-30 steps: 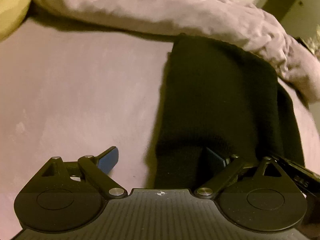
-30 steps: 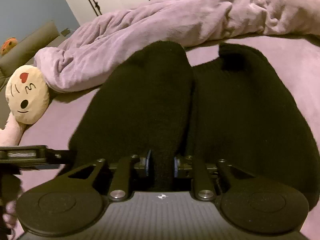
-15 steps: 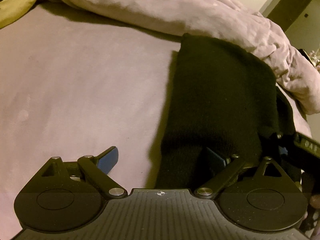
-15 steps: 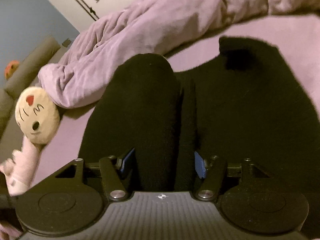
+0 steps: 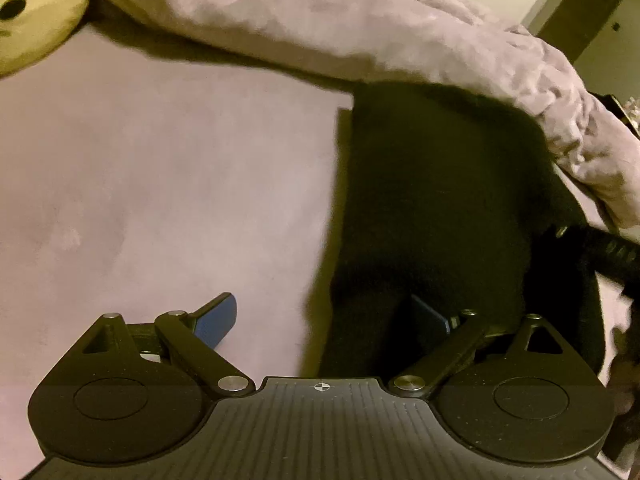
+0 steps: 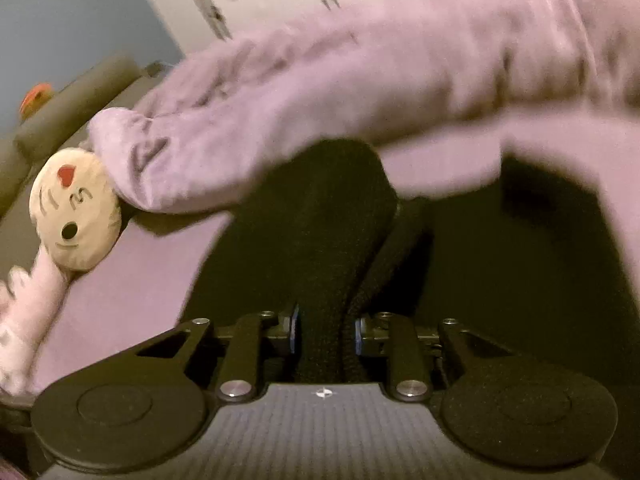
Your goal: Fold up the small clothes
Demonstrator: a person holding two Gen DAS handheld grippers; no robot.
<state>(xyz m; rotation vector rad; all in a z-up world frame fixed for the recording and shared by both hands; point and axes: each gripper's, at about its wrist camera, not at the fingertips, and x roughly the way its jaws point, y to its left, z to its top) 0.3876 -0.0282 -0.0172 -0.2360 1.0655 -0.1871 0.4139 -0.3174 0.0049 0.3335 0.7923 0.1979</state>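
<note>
Right tool pinched on a fold of black knit; left tool spread wide at its edge.

The right tool has just closed, its blue pads pressing a raised ridge of the black garment, which runs straight ahead from it along the bed. The left tool stands wide open, gripping nothing: one pad over bare sheet, the other over the garment's near end, whose long axis stretches away toward the rumpled blanket. A plush toy lies far ahead, left.
</note>
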